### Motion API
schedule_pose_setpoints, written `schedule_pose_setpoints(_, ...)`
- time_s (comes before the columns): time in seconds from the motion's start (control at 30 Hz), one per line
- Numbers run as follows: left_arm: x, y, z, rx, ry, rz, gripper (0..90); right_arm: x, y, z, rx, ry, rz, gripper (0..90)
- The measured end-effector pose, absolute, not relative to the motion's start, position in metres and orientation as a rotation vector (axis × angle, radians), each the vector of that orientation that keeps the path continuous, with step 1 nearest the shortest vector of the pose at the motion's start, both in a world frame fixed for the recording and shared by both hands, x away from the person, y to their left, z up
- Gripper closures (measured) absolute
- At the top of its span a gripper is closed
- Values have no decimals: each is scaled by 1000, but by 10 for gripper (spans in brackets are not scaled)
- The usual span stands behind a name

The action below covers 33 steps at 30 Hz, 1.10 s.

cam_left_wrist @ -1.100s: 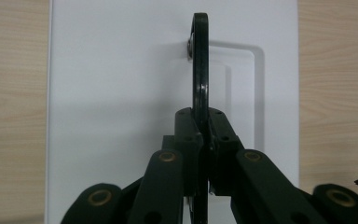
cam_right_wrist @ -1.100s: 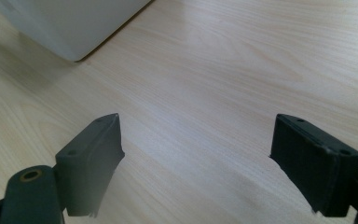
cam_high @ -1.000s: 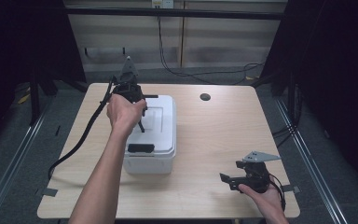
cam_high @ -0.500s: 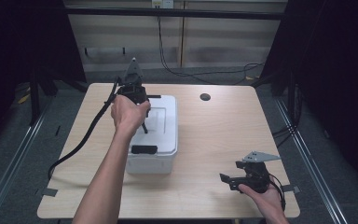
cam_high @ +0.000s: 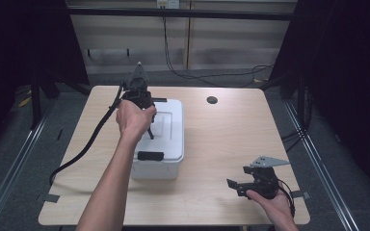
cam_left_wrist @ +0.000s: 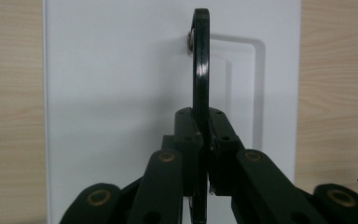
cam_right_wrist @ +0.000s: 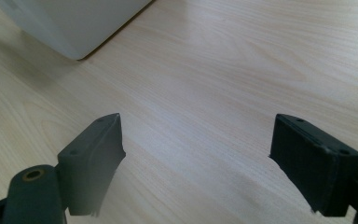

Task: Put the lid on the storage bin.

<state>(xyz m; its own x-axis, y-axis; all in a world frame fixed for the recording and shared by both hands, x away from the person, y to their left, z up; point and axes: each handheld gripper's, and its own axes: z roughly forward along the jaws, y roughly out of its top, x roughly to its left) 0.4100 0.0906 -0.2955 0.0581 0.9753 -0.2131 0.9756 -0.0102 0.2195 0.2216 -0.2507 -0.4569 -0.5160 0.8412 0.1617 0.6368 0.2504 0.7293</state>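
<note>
White lidded box (cam_high: 161, 139) sits on desk (cam_high: 221, 139), left of centre, lid on, so contents can't be seen. Black carry handle (cam_left_wrist: 200, 70) on lid is swung upright. Left claw (cam_left_wrist: 204, 140) closed on that handle, pads pinching it from both sides near its top; in high view left claw (cam_high: 147, 126) comes down from above lid, person's left hand (cam_high: 132, 119) wrapped round the body, cable trailing off desk's left edge. Black latch (cam_high: 150, 155) on box's near end; looks fastened, but too small to be sure. Right claw (cam_right_wrist: 196, 163) wide open, nothing betw. jaws, low over bare wood near front-right corner, well apart from box; right hand (cam_high: 272, 202) holds it. Small dark round spot (cam_high: 212, 100) near desk's far edge.
</note>
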Motion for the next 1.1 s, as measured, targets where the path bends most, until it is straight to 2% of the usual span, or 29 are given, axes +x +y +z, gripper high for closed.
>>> schedule_pose_setpoints(0.67,412,91,-304,2061,1952,-24,833,222,-251,-457,1379,2266,1121,165)
schedule_pose_setpoints(1.03,414,92,-303,2081,1897,-16,698,222,-250,-458,1379,2273,1118,165)
schedule_pose_setpoints(1.07,414,94,-303,2091,1897,-12,668,222,-250,-458,1378,2273,1118,165)
schedule_pose_setpoints(1.1,415,95,-303,2079,1893,5,591,222,-251,-458,1379,2273,1119,165)
